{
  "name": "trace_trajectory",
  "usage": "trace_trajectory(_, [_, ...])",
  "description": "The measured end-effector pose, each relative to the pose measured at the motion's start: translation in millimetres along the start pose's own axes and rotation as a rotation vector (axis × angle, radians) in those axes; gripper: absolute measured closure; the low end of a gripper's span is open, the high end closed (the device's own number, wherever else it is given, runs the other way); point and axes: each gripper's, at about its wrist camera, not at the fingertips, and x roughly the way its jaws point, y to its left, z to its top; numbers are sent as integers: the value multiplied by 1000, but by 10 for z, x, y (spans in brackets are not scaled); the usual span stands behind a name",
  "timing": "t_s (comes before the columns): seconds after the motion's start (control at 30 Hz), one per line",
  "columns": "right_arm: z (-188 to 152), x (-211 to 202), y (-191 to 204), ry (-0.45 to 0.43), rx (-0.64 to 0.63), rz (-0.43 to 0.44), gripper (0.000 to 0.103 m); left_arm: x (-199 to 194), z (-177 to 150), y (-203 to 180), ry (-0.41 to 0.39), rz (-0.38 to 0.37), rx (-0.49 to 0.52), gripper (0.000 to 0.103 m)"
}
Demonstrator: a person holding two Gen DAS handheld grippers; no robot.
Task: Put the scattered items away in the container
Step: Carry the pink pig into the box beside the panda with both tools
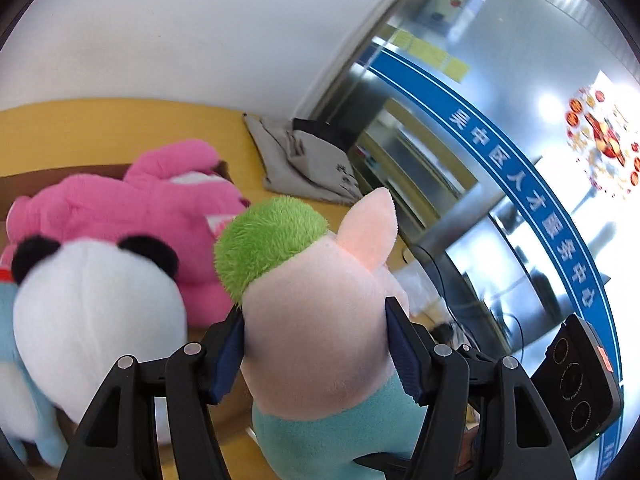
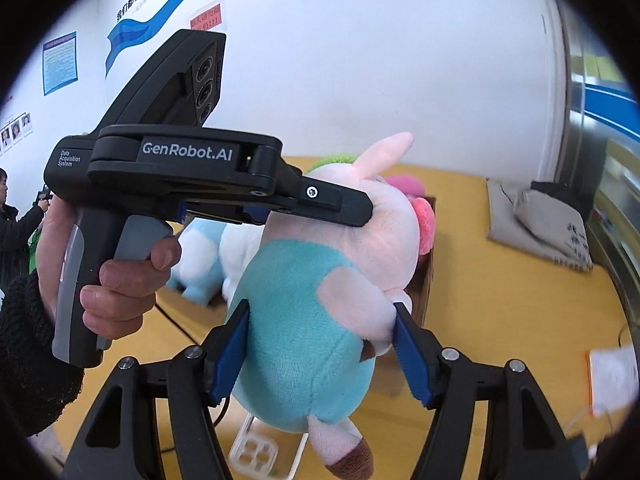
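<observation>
A pig plush (image 1: pixel 320 320) with a pink head, green tuft and teal body hangs in the air, held at both ends. My left gripper (image 1: pixel 316 354) is shut on its head. My right gripper (image 2: pixel 320 350) is shut on its teal body (image 2: pixel 296 340). The right wrist view shows a hand holding the left gripper (image 2: pixel 360 210), pinching the head from the left. Just beyond the pig stands a brown cardboard box (image 1: pixel 48 184) holding a pink plush (image 1: pixel 132 208), a panda plush (image 1: pixel 96 312) and a blue-and-white plush (image 2: pixel 200 256).
Everything rests on a yellow table (image 2: pixel 500 288). A grey cloth bag (image 1: pixel 304 160) lies at its far end by a glass door (image 1: pixel 480 200). A white plastic tray (image 2: pixel 256 452), a paper (image 2: pixel 612 380) and cables (image 1: pixel 452 300) lie nearby. A person (image 2: pixel 8 216) stands far left.
</observation>
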Motion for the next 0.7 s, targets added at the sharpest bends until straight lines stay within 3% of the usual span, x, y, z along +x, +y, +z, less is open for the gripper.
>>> trace_trajectory(0.1, [146, 345, -104, 21, -13, 9, 36, 250, 148, 267, 20, 45, -26, 34])
trace_trajectory(0.23, [56, 743, -256, 91, 5, 14, 36, 655, 121, 570, 93, 104, -50, 34])
trace_trajectory(0.37, [-102, 892, -379, 147, 42, 4, 36, 943, -12, 393, 140, 179, 76, 34])
trace_trajectory(0.5, [-259, 1041, -502, 204, 78, -6, 35, 1163, -40, 358, 165, 207, 95, 31])
trace_trajectory(0.53, [-298, 1078, -533, 218, 87, -8, 36, 1195, -31, 368, 169, 222, 90, 31])
trace_trajectory(0.6, [-298, 1098, -531, 219, 86, -7, 48, 1241, -29, 361, 174, 237, 102, 29])
trace_trajectory(0.7, [-269, 1107, -506, 210, 78, -3, 53, 1256, -18, 360, 183, 247, 101, 27])
